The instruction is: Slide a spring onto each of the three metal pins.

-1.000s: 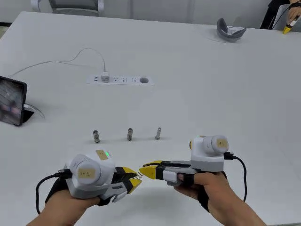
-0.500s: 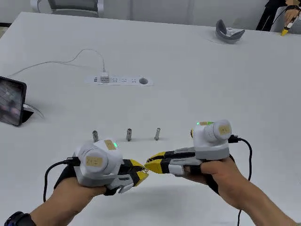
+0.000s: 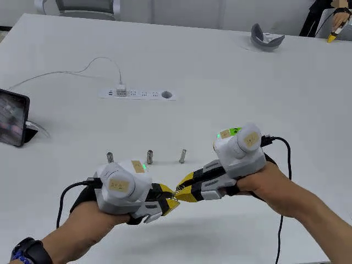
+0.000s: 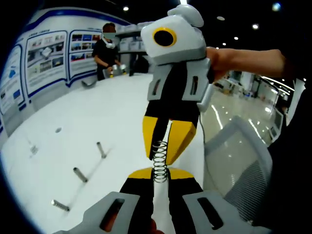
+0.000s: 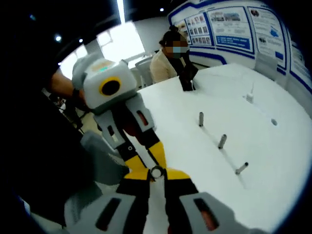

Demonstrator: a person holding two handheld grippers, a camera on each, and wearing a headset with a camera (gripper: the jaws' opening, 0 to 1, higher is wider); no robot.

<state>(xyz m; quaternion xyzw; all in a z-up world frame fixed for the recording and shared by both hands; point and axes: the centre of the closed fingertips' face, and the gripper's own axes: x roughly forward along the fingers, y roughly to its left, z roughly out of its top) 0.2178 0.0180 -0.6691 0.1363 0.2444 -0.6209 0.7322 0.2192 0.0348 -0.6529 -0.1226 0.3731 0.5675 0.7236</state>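
Head view: L gripper (image 3: 172, 202) & R gripper (image 3: 181, 193) fingers both pinch spring (image 3: 177, 191); pins (image 3: 149, 157) beyond.

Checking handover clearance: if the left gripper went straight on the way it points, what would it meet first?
The spring at the left gripper's own tips, and right behind it the right gripper's yellow tips, which face it nearly head-on. Barely any free way ahead.

White table (image 3: 247, 99); silvery pins (image 3: 149, 157) and spring (image 4: 159, 161); left gripper (image 3: 169, 204) and right gripper (image 3: 182, 192) white and black, yellow-tipped; black tablet (image 3: 12, 116).
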